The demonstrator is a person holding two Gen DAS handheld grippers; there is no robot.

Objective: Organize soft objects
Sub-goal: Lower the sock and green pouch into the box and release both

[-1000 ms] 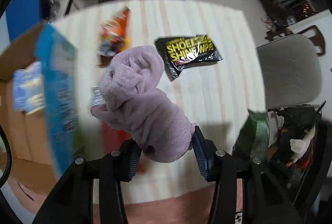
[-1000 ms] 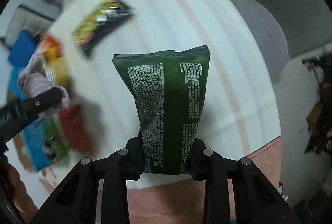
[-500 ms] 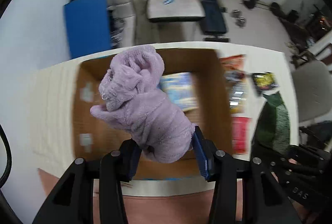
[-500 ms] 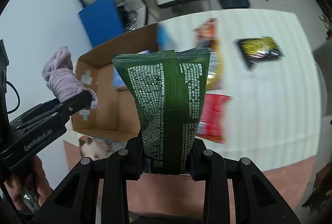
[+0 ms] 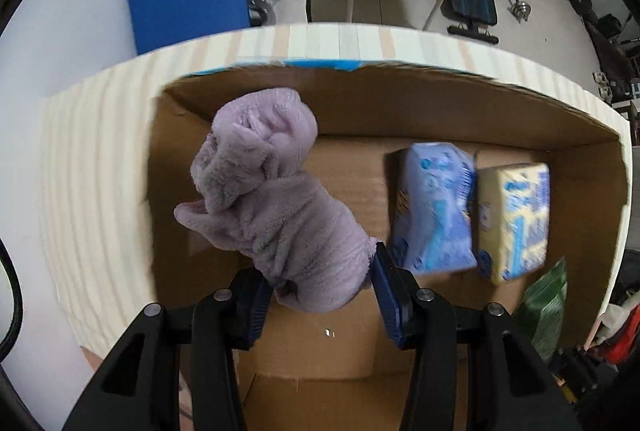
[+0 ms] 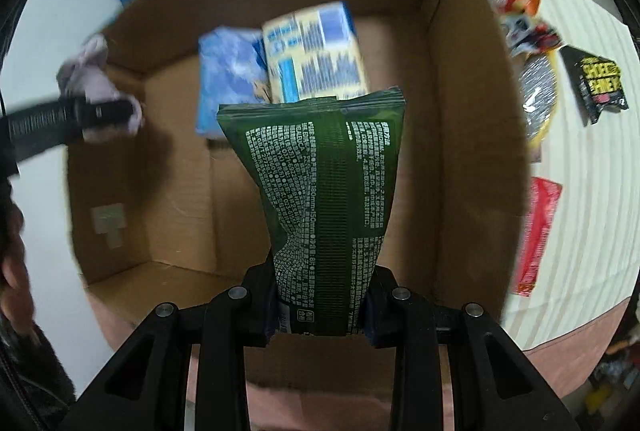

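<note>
Left wrist view: the left tool [image 5: 320,285] is clamped on a lilac towel [image 5: 268,207], its jaws only partly apart with the bundle filling the gap. The towel hangs above the open box [image 5: 580,191], over the box floor toward 9 o'clock. Two packs lie inside toward 3 o'clock: a blue pack [image 5: 434,207] touching a yellow pack [image 5: 514,219]. The box stands on the striped worktop [image 5: 92,159]. A green pouch [image 5: 546,307] shows at 4 o'clock.

Right wrist view: the right tool [image 6: 322,315] is fully closed on the green pouch [image 6: 328,191], gripped at its lower end above the box [image 6: 460,111]. Both packs lie at 12 o'clock. The left tool [image 6: 108,109] with the towel [image 6: 94,71] sits at 9 o'clock. A red packet [image 6: 538,231] and a black packet [image 6: 600,83] lie on the worktop [image 6: 592,211] at 3 o'clock, outside the box.
</note>
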